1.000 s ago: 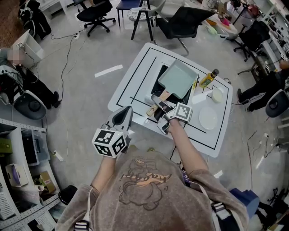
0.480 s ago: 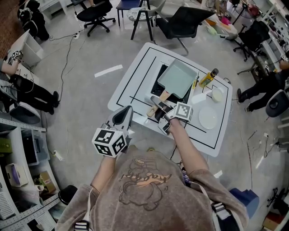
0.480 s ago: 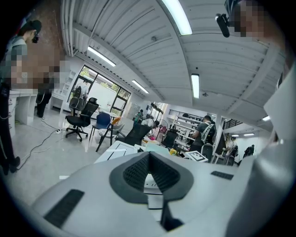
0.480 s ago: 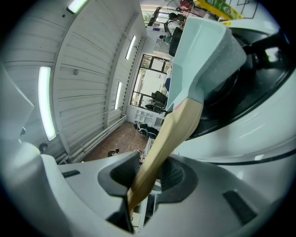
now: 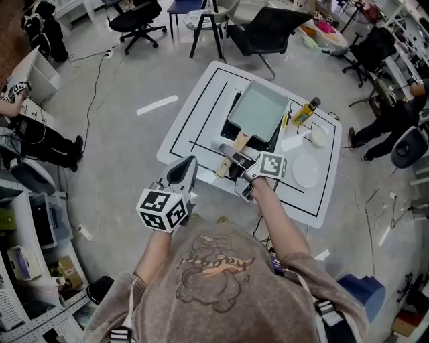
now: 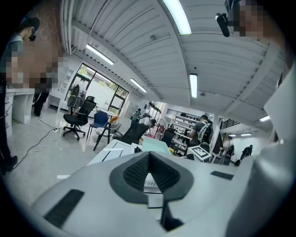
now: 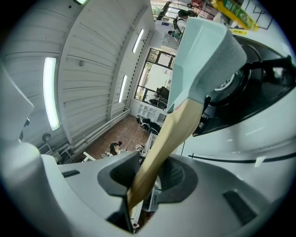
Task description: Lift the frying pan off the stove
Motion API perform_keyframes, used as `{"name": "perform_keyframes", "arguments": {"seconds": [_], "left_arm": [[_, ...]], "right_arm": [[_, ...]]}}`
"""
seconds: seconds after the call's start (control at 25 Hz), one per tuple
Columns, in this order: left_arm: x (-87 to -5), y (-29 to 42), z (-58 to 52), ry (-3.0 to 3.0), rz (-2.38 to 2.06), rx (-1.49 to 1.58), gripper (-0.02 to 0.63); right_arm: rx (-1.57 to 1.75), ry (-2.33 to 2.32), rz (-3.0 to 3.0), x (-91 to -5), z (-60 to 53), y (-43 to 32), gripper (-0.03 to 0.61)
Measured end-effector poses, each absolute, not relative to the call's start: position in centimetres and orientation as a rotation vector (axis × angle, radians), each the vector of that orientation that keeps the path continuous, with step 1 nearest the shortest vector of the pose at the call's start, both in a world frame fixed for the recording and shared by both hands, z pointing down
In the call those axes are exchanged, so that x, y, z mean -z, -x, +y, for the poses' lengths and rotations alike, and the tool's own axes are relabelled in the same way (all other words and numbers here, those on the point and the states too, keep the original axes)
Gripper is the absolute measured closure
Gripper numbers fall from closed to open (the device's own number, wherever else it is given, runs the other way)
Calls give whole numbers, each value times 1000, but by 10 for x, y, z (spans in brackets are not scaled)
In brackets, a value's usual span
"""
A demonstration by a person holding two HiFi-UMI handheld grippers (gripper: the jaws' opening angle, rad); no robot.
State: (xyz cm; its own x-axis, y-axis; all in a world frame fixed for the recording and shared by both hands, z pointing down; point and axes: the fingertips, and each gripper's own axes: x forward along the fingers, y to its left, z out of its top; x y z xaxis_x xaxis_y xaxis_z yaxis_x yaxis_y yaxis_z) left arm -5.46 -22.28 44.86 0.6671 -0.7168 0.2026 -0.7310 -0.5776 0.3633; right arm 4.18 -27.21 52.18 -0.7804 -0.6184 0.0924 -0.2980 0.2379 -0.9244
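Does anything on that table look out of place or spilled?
Only the frying pan: it isn't on the stove but hangs above it, held by its wooden handle in the right gripper. Nothing looks spilled or broken.

Floor (image 5: 120, 134): smooth grey, cables trailing.
Table (image 5: 194, 114): white, black lines.
Chairs (image 5: 137, 17): black, wheeled, beyond the table.
Ceiling lights (image 6: 193, 85): long strips, lit.
Windows (image 6: 99, 88): tall, bright.

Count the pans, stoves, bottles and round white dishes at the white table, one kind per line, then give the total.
Pan: 1
Stove: 1
Bottle: 1
Dishes: 2
Total: 5
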Motion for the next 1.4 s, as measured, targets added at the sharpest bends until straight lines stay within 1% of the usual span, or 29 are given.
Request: {"name": "perform_keyframes", "arguments": {"seconds": [0.4, 1.0, 1.4], "left_arm": [[-450, 40, -221, -2490, -1065, -49, 607], [-454, 4, -213, -2530, -922, -73, 607], [-455, -24, -206, -2560, -822, -92, 607]], "right_arm": [[1520, 851, 2262, -504, -253, -47, 454], [1550, 981, 2136, -510, -208, -87, 448], [1470, 1006, 2103, -495, -182, -106, 446]]}}
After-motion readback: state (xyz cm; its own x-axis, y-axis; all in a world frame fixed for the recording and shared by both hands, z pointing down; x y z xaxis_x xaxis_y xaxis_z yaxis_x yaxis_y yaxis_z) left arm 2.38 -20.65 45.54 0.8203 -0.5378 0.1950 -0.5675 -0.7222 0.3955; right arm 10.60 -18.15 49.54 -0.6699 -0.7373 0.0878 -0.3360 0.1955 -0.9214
